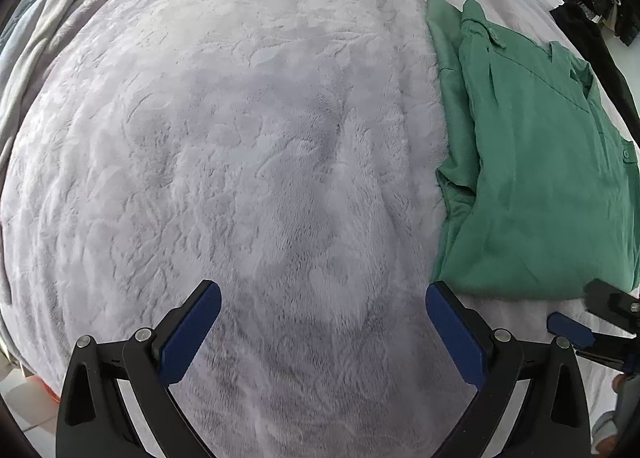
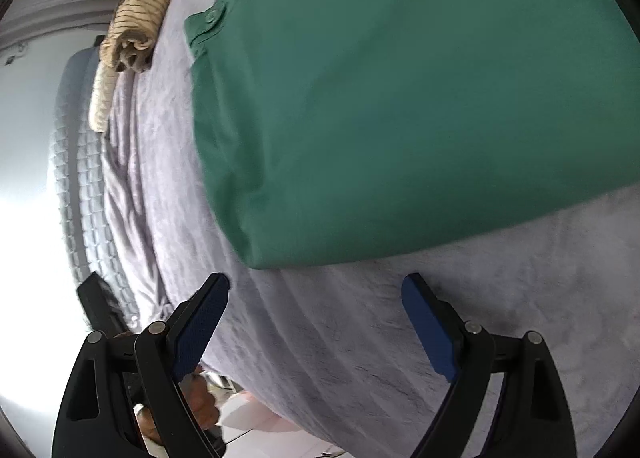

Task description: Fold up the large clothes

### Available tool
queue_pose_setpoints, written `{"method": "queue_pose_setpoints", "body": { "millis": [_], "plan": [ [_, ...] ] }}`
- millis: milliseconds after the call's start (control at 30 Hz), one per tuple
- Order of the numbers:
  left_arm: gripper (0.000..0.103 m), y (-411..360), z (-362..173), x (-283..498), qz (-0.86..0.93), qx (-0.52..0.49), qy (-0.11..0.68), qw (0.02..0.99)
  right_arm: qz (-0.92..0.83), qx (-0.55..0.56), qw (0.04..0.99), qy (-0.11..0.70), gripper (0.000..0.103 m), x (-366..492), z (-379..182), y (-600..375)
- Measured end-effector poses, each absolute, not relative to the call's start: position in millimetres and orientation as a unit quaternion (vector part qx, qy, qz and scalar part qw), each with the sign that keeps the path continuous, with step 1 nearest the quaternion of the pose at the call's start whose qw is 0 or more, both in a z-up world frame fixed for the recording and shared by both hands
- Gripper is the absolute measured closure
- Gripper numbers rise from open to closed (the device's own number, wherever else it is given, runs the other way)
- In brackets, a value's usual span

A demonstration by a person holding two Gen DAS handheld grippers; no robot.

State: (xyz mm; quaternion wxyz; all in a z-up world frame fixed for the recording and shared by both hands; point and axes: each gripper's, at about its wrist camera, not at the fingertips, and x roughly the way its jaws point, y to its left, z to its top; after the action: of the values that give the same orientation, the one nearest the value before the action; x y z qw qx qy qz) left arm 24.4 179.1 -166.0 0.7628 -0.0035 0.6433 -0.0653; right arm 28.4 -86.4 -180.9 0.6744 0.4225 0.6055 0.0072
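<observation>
1. Green shirt point(image 1: 532, 162) is lying folded on the pale plush blanket point(image 1: 240, 138), off to the right of my left gripper point(image 1: 324, 322) and just ahead of my right gripper point(image 2: 316, 318) (looks close to done, judging by the tidy rectangle).
2. Both grippers are hanging wide open over the blanket, gripping nothing, jaws spread far apart.
3. Risk: if I am reaching in for another fold, the right fingers could be snagging only the top layer, so the stack is sliding apart.
4. Risk: plush blanket is getting pinched together with the hem, dragging the whole pile.
5. Risk: loose sleeve layer at the shirt's left edge (peeking out) is slipping free.
6. Striped garment point(image 2: 136, 22) is sitting well apart, near the bed edge, not involved.
</observation>
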Motion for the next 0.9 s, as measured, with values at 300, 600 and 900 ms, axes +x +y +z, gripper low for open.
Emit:
{"method": "queue_pose_setpoints", "body": {
  "millis": [300, 600, 900],
  "plan": [
    [0.000, 200, -183, 38, -0.049, -0.027, 0.632, 0.773, 0.054, 0.340, 0.743, 0.574, 0.091, 88, -162, -53],
    [0.000, 226, -188, 40, -0.038, -0.027, 0.627, 0.777, 0.070, 0.257, 0.755, 0.599, 0.092, 132, -208, -13],
    [0.000, 225, -191, 63, -0.062, -0.039, 0.622, 0.780, 0.078, 0.322, 0.733, 0.594, 0.051, 57, -176, -51]
  ]
}}
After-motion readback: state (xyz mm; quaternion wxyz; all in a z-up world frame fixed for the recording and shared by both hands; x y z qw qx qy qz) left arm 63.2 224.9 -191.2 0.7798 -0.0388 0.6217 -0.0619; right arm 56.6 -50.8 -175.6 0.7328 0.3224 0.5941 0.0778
